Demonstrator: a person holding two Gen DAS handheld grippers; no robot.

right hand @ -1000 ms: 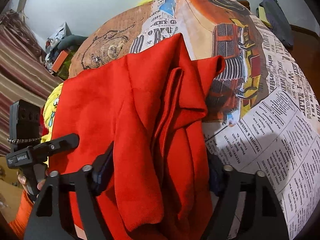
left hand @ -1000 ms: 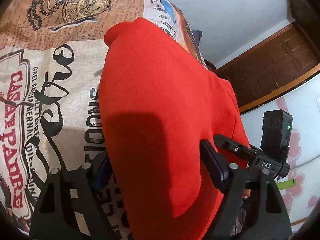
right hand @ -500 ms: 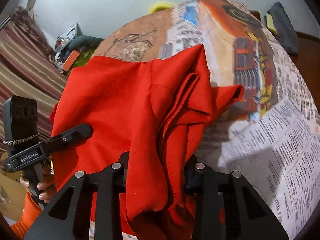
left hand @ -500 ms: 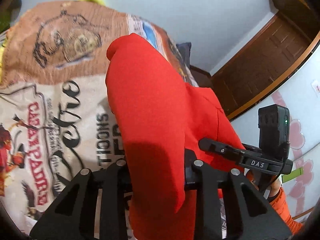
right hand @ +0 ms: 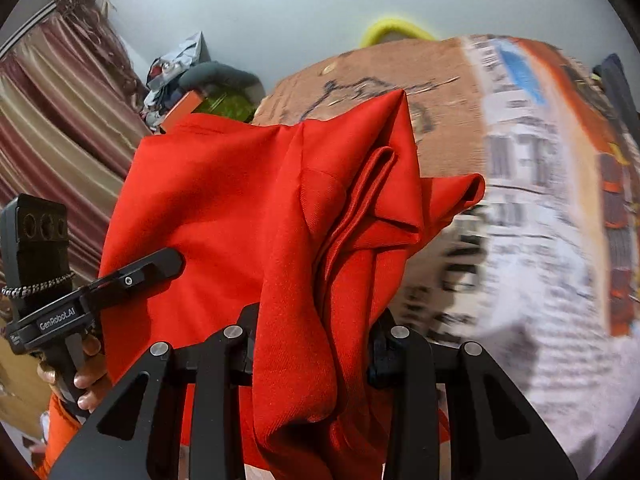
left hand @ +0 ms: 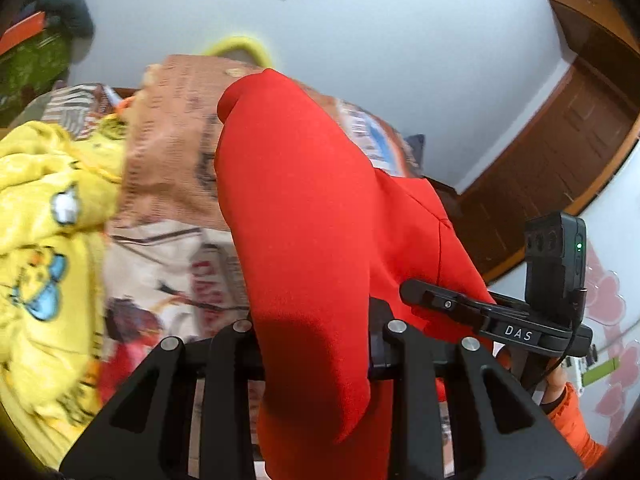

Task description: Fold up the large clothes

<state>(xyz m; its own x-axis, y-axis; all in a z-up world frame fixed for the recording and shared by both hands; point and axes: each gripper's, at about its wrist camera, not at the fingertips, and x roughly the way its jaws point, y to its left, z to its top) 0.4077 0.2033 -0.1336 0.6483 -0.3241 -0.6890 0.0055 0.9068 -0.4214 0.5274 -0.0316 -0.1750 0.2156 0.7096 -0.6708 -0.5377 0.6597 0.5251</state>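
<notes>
A large red garment (left hand: pixel 304 208) hangs lifted above the bed, stretched between both grippers. My left gripper (left hand: pixel 316 340) is shut on one bunched edge of it; the cloth fills the gap between the fingers and drapes over them. My right gripper (right hand: pixel 312 340) is shut on the other edge of the red garment (right hand: pixel 248 216), where several folded layers bunch together. The right gripper (left hand: pixel 472 312) shows at the right of the left wrist view. The left gripper (right hand: pixel 132 276) shows at the left of the right wrist view, held by a hand (right hand: pixel 86 364). Fingertips of both are hidden by cloth.
Below lies a bed with a printed newspaper-pattern cover (right hand: pixel 532 248). A yellow cartoon blanket (left hand: pixel 44 240) is heaped on the bed's left side. A wooden door (left hand: pixel 560 152) stands to the right, striped curtains (right hand: pixel 52 132) to the left, and a clutter pile (right hand: pixel 188 84) by the far wall.
Both grippers closed on the red garment's edges, then rose and drew back with it. The cloth now hangs off the bed, and more wall and the yellow blanket have come into view.
</notes>
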